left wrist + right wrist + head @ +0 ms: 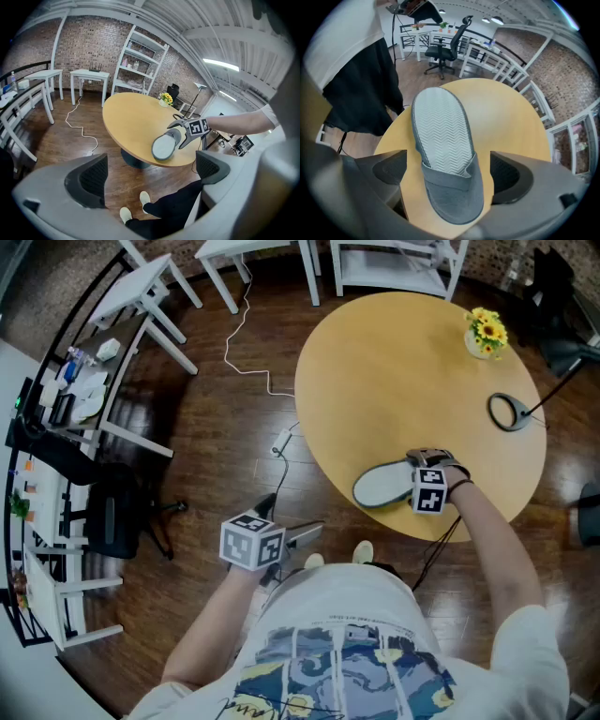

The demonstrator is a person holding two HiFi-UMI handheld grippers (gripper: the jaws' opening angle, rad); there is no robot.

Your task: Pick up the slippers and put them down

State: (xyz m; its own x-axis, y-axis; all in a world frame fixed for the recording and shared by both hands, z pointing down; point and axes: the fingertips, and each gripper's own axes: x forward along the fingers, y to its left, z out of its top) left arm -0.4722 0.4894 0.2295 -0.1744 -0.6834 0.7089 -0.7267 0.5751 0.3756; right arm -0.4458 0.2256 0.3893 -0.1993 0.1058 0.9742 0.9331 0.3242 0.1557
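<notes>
One grey slipper [380,486] with a pale zigzag insole lies flat near the front edge of the round yellow table [403,362]. My right gripper [427,463] points steeply down over its toe end. In the right gripper view the slipper [440,140] lies between the jaws of that gripper [447,174], which stand wide with a gap on each side of the toe strap. My left gripper [302,535] hangs over the wooden floor left of the table, open and empty. From the left gripper view [150,174] the slipper [164,145] and the right gripper [186,131] show beyond the jaws.
A small vase of yellow flowers [486,334] and a black ring on a stalk [509,412] sit at the table's far right. A white cable [246,352] trails on the floor. White tables [150,296] and a rack [56,474] stand left; my shoes [363,551] are below.
</notes>
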